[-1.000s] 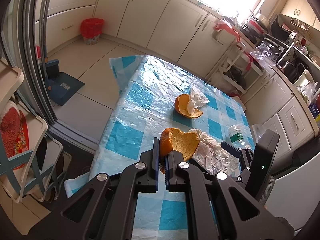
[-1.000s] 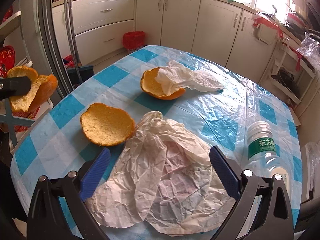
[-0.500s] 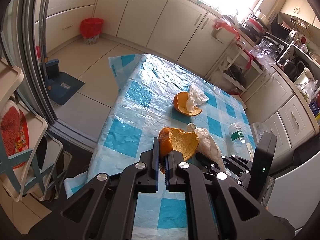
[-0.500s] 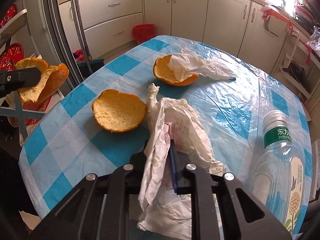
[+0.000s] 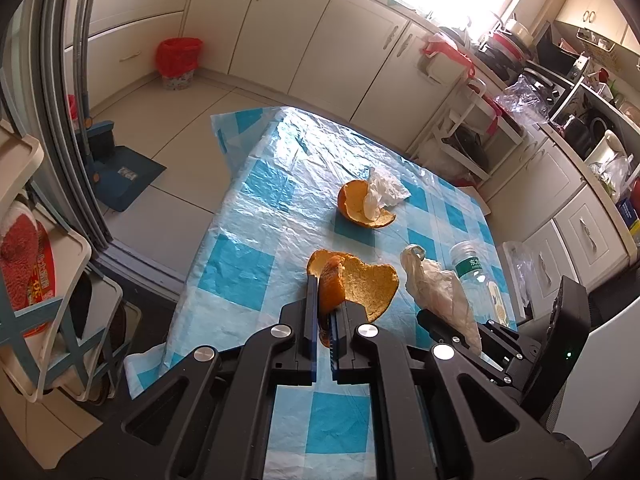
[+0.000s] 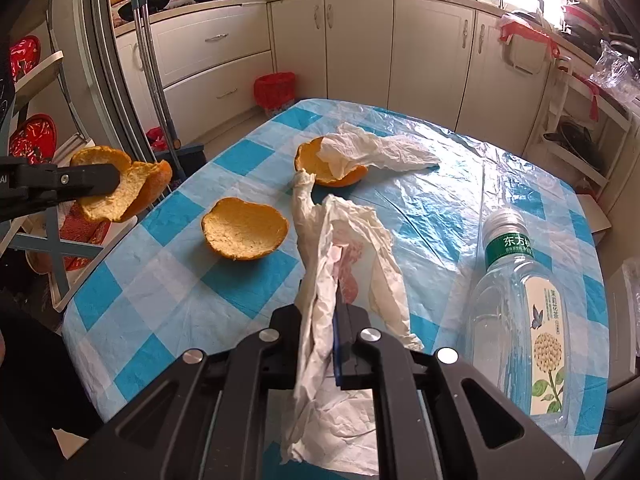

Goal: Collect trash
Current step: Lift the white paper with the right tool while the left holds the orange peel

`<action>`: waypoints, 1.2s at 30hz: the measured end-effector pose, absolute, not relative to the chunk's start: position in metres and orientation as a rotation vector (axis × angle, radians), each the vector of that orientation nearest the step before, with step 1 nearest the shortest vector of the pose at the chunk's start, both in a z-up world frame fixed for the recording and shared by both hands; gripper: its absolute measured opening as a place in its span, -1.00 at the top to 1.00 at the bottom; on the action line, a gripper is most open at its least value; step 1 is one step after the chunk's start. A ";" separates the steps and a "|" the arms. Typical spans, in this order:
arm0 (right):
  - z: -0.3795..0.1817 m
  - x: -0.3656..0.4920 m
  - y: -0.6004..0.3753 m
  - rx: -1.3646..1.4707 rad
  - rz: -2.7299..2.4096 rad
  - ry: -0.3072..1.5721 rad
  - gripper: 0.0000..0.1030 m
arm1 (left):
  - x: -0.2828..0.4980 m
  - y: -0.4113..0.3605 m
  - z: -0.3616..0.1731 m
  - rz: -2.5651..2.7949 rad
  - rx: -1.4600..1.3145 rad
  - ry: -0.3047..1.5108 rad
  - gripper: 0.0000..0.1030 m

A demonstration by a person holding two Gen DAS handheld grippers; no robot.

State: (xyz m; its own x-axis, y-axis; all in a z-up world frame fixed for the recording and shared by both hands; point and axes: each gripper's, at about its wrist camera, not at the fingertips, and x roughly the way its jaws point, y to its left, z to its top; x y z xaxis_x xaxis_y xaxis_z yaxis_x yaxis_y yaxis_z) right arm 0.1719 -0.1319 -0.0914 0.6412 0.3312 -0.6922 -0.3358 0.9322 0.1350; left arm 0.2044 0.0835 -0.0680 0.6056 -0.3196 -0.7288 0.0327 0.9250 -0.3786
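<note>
Behind the left gripper (image 5: 325,312), pinching orange peel (image 5: 352,282), another peel is hiding; the right gripper (image 6: 338,320), having just closed, is now lifting crumpled paper (image 6: 344,256).

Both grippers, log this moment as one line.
left gripper: shut on orange peel | right gripper: just closed on crumpled paper | bottle: on table

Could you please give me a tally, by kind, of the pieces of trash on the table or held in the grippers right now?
Orange peel pieces: 3, one held, one loose, one far with paper in it
Crumpled paper pieces: 2, one held, one on the far peel
Plastic bottles: 1
Total: 6
</note>
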 end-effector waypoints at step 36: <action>-0.064 0.135 -0.141 -0.049 0.365 0.665 0.80 | 0.202 0.081 -0.067 -0.211 -0.342 0.899 0.92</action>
State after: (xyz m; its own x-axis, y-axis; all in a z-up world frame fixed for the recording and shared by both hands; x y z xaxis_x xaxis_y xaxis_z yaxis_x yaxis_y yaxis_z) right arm 0.1349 -0.1406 -0.0643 0.7258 0.3153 -0.6113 -0.3461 0.9355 0.0716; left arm 0.2020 0.0812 -0.0666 0.6070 -0.3201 -0.7274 0.0370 0.9257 -0.3765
